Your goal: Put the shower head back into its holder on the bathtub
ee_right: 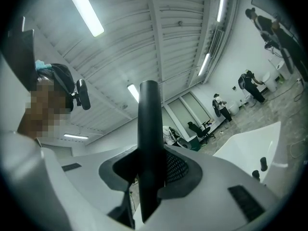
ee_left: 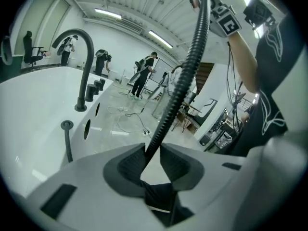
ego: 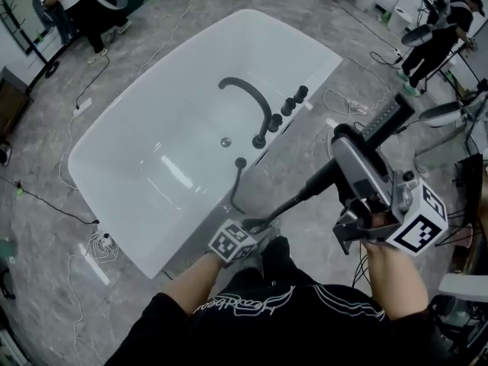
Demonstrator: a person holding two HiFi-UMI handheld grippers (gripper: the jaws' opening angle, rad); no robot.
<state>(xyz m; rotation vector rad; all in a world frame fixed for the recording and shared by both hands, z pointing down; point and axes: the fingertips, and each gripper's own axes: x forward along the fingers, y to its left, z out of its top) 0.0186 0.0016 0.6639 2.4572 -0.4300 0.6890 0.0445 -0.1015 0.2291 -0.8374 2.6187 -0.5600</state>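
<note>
Right claw (ee_right: 149, 162) clamps shower head (ee_right: 148, 119); left claw (ee_left: 151, 148) clamps hose (ee_left: 185, 76), both beside the bathtub (ego: 137, 166). Holder (ego: 241, 162) empty: seating remains.

This is a large hall used as a workshop or test space, not a home bathroom: a white bathtub (ego: 152, 147) stands free on a grey stone floor (ego: 46, 239) with loose cables (ego: 47, 202) around it. Other people (ego: 441, 33) work at other spots nearby, under a ribbed ceiling (ee_right: 166, 42) with strip lights (ee_right: 84, 9)
</note>
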